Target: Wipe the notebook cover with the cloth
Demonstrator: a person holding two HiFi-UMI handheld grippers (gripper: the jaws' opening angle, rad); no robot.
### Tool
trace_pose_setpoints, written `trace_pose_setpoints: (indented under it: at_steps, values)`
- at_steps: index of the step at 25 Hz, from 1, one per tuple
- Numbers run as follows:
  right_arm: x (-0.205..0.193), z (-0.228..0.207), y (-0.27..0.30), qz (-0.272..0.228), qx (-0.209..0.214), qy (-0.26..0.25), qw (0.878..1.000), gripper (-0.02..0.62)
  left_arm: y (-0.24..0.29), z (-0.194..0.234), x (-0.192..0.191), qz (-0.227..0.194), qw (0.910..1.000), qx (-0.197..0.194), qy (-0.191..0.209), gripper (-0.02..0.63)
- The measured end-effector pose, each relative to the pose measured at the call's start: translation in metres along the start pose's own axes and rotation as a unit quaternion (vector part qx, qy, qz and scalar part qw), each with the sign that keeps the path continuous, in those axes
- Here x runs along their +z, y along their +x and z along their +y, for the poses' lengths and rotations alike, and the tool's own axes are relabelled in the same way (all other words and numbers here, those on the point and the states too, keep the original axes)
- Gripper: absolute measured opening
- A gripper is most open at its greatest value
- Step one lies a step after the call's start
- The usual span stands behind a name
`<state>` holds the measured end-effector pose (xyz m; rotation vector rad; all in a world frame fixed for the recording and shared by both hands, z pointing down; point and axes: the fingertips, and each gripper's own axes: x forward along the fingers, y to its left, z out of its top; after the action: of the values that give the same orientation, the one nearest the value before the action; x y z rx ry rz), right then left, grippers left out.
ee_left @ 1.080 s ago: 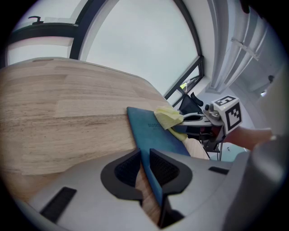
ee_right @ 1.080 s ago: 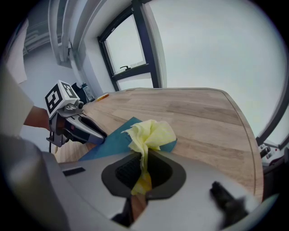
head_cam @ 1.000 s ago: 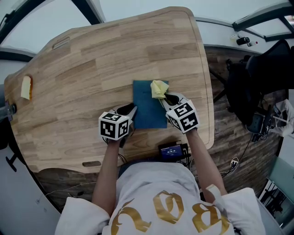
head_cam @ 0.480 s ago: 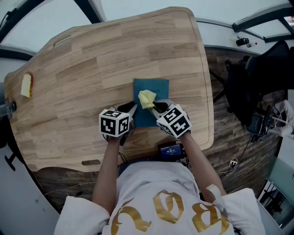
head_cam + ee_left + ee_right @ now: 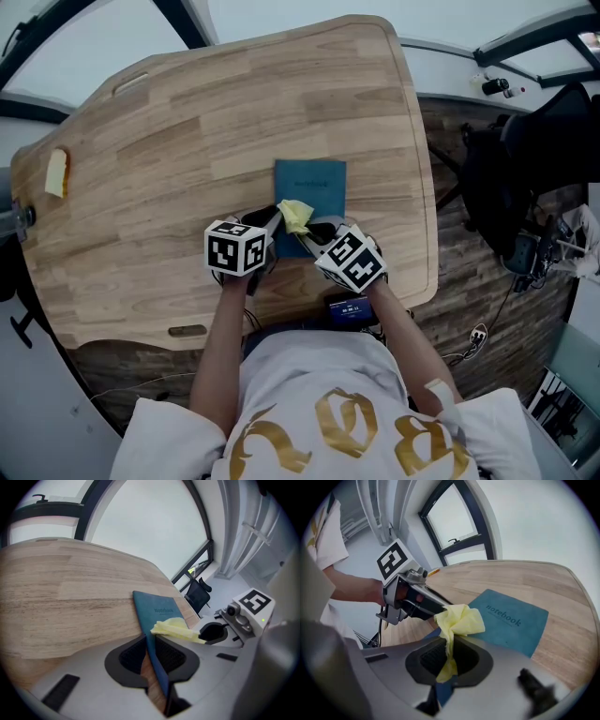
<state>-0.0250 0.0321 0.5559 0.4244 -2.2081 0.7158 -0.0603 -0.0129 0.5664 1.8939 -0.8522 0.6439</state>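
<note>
A teal notebook (image 5: 314,192) (image 5: 157,611) (image 5: 511,620) lies flat on the wooden table (image 5: 187,141), its printed cover up. My left gripper (image 5: 272,225) (image 5: 152,660) is shut on the notebook's near left edge; the cover runs between its pads. My right gripper (image 5: 309,230) (image 5: 447,660) is shut on a crumpled yellow cloth (image 5: 294,215) (image 5: 459,620) (image 5: 176,630). The cloth rests on the near left part of the cover, right beside the left gripper's tips.
A small yellow object (image 5: 56,173) lies at the table's far left edge. A dark device (image 5: 349,307) sits by the near edge at the person's waist. A black chair (image 5: 525,169) and cables stand on the floor to the right.
My right gripper has dragged the yellow cloth from the notebook's far right corner toward me and left, down to the near left part of the cover. The left gripper has stayed put.
</note>
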Motion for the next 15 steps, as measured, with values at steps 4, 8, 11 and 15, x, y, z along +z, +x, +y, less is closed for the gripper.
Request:
trace_pose_setpoints:
  at_steps: [4,8,11,15]
  values:
    - [-0.006,0.015,0.002,0.015,0.018,-0.03,0.999,0.037,0.0,0.0,0.0,0.001,1.0,-0.002,-0.001,0.069]
    - [-0.01,0.018,0.0,0.01,0.025,-0.026,0.999,0.037,-0.001,0.0,0.0,0.0,1.0,0.0,0.0,0.069]
    - [-0.014,0.012,-0.005,0.009,0.013,-0.028,0.999,0.037,-0.001,0.0,0.0,0.0,1.0,0.001,0.001,0.069]
    - [-0.014,-0.003,-0.012,0.002,-0.003,-0.018,1.0,0.037,-0.001,0.0,0.0,-0.001,1.0,0.002,0.002,0.069]
